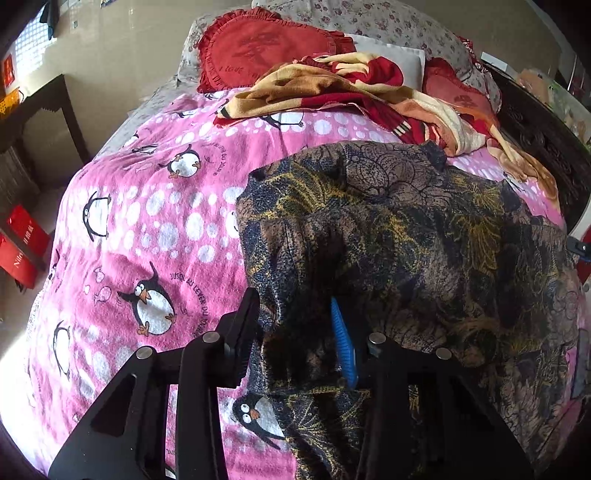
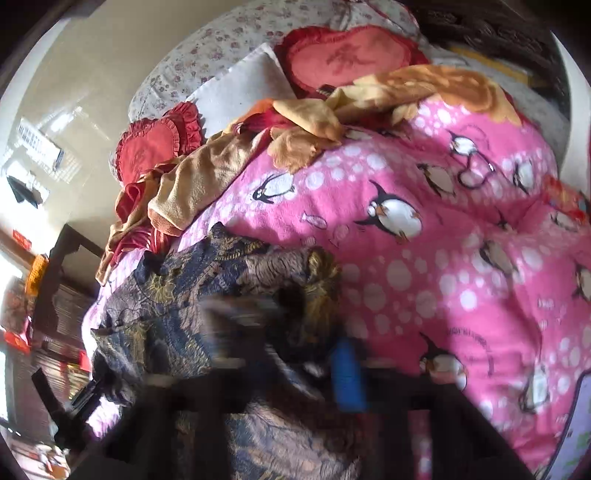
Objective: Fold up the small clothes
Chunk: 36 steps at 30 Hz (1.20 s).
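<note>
Folding under way on a bed: dark floral-print garment [image 1: 388, 229] spread over a pink penguin blanket [image 1: 147, 221], one edge raised off the bedding. Left gripper [image 1: 295, 343] low in the left wrist view, black finger to the left of a hanging fold and blue ribbed pad [image 1: 343, 347] to its right, cloth bunched between the two; appears clamped on the garment's near edge, though a gap shows between the finger and the cloth, so firmness of grip hard to judge.

Right wrist view blurred by motion. Right gripper [image 2: 295, 369] seen only as dark smeared shapes with a blue pad [image 2: 347, 376] beside the same garment [image 2: 207, 295], fabric gathered at the fingers. Cannot tell whether the jaws are together or apart there.

Beyond the garment, near the head of the bed, a crumpled red and tan blanket [image 1: 351, 88] and a red heart-shaped ruffled cushion [image 1: 251, 48], with floral pillows [image 1: 388, 26] behind. Dark wooden side table [image 1: 44, 107] off to the left of the bed.

Likely step: lifting the near edge to carry it over the rest of the garment. Next move seemingly calls for both ends raised level, drawn across toward the far edge, laid flat with edges aligned, then released without dragging the blanket beneath.
</note>
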Available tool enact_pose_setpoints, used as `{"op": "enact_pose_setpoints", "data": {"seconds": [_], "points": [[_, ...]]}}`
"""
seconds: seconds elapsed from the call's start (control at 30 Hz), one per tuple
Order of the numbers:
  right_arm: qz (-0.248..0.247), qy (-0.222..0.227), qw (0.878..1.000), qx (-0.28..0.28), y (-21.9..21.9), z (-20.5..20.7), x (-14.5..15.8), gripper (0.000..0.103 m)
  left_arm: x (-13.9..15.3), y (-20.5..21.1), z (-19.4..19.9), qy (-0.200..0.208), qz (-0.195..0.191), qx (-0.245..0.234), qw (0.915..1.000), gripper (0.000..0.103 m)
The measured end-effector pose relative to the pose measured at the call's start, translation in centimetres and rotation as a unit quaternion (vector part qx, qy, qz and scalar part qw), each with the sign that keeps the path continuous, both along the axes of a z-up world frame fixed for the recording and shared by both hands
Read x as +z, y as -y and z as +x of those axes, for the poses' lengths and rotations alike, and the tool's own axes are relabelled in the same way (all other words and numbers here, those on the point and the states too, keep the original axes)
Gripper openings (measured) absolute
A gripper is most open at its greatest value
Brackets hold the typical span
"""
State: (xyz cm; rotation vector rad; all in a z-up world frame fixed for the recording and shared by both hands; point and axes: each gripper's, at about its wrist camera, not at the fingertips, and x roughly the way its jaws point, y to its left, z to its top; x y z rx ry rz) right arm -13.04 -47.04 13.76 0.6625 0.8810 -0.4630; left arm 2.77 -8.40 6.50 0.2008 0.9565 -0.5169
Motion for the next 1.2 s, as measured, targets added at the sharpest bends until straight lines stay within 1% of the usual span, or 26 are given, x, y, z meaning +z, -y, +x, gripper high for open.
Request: {"op": "enact_pose_setpoints", "data": {"seconds": [0.07, 0.13, 0.2, 0.23, 0.3, 0.37, 0.4, 0.43, 0.47, 0.5, 0.57, 0.63, 0.7, 0.73, 0.77, 0.8, 0.83, 0.87, 0.9, 0.93, 0.97, 1.0, 1.07, 1.13, 1.17, 1.2], "points": [[-0.052, -0.005, 0.999, -0.006, 0.3, 0.5, 0.8, 0.008, 0.0, -0.1, 0.1, 0.012, 0.009, 0.010, 0.9998, 0.033], [-0.067, -0.006, 0.997, -0.024, 1.5, 1.4, 0.7, 0.008, -0.7, -0.1, 0.5, 0.003, 0.016, 0.020, 0.9997, 0.033], [-0.097, -0.020, 0.994, -0.054, 2.7, 2.2, 0.0, 0.007, -1.4, -0.1, 0.7, -0.010, 0.022, 0.025, 0.9994, 0.033], [-0.097, -0.023, 0.993, -0.059, 3.3, 2.6, -0.7, 0.007, -1.5, -0.2, 0.6, -0.013, 0.026, 0.025, 0.9993, 0.033], [-0.071, -0.024, 0.995, -0.065, 4.4, 2.6, -1.5, 0.007, -1.1, -0.6, 0.3, -0.007, 0.024, 0.022, 0.9995, 0.033], [-0.054, 0.005, 0.996, -0.065, 4.4, 1.3, -0.5, 0.007, -0.4, -1.1, 0.0, 0.006, 0.027, 0.020, 0.9994, 0.033], [-0.065, 0.016, 0.996, -0.061, 3.8, 0.4, 0.4, 0.014, -0.2, -1.2, -0.1, 0.008, 0.027, 0.019, 0.9994, 0.033], [-0.084, 0.010, 0.995, -0.056, 3.2, -0.4, 1.2, 0.031, 0.1, -1.5, -0.1, 0.007, 0.021, 0.017, 0.9996, 0.033], [-0.098, 0.004, 0.994, -0.051, 2.4, -1.1, 1.8, 0.043, 0.3, -1.7, -0.1, 0.007, 0.015, 0.017, 0.9997, 0.033], [-0.101, 0.007, 0.994, -0.045, 1.7, -1.6, 2.2, 0.059, 0.5, -1.9, -0.2, 0.007, 0.011, 0.018, 0.9997, 0.033], [-0.091, 0.008, 0.996, -0.022, 0.1, -2.9, 2.4, 0.060, 0.8, -2.1, -0.4, 0.008, 0.007, 0.020, 0.9997, 0.033], [-0.086, -0.002, 0.996, -0.017, -0.9, -3.9, 1.8, 0.060, 0.9, -2.2, -0.7, 0.016, 0.006, 0.023, 0.9996, 0.036], [-0.055, -0.001, 0.998, -0.016, -1.6, -4.7, 0.4, 0.060, 0.8, -2.1, -0.8, 0.018, 0.008, 0.026, 0.9995, 0.042], [-0.026, -0.002, 1.000, -0.008, -1.9, -4.7, -0.8, 0.060, 0.7, -2.1, -0.8, 0.014, 0.007, 0.027, 0.9995, 0.042], [-0.001, -0.008, 1.000, 0.001, -2.3, -4.5, -2.2, 0.060, 0.7, -2.2, -0.8, 0.008, 0.004, 0.029, 0.9995, 0.042], [0.003, -0.015, 1.000, 0.006, -2.7, -4.3, -3.0, 0.044, 0.7, -2.3, -0.9, 0.003, 0.000, 0.030, 0.9995, 0.042], [-0.010, -0.022, 1.000, 0.013, -3.2, -4.1, -3.4, 0.017, 0.8, -2.5, -0.9, 0.000, -0.003, 0.032, 0.9995, 0.042], [-0.028, -0.026, 0.999, 0.019, -3.6, -4.0, -3.5, 0.011, 1.0, -2.7, -1.1, -0.001, -0.005, 0.034, 0.9994, 0.042], [-0.050, -0.028, 0.998, 0.016, -3.8, -4.1, -3.3, 0.010, 1.1, -2.9, -1.2, 0.001, -0.007, 0.036, 0.9993, 0.042], [-0.064, -0.028, 0.998, 0.010, -3.7, -4.3, -3.1, 0.005, 1.2, -3.0, -1.4, 0.003, -0.008, 0.039, 0.9992, 0.046], [-0.076, -0.033, 0.997, -0.002, -3.3, -4.5, -3.2, 0.005, 1.3, -3.2, -1.5, 0.005, -0.008, 0.041, 0.9991, 0.049], [-0.084, -0.045, 0.995, -0.021, -2.7, -4.7, -3.5, 0.001, 1.4, -3.3, -1.6, 0.008, -0.009, 0.044, 0.9989, 0.054], [-0.079, -0.063, 0.994, -0.048, -1.2, -5.3, -4.4, 0.000, 1.6, -3.4, -1.9, 0.013, -0.012, 0.044, 0.9989, 0.055], [-0.054, -0.040, 0.997, -0.046, -0.8, -6.2, -4.0, 0.000, 1.9, -3.4, -2.2, 0.019, -0.017, 0.041, 0.9988, 0.055], [-0.054, -0.024, 0.997, -0.043, -1.2, -6.8, -3.4, 0.001, 2.0, -3.4, -2.3, 0.023, -0.024, 0.041, 0.9986, 0.055], [-0.061, -0.014, 0.997, -0.041, -1.7, -7.2, -2.7, 0.006, 2.2, -3.5, -2.3, 0.026, -0.033, 0.041, 0.9983, 0.055]]}}
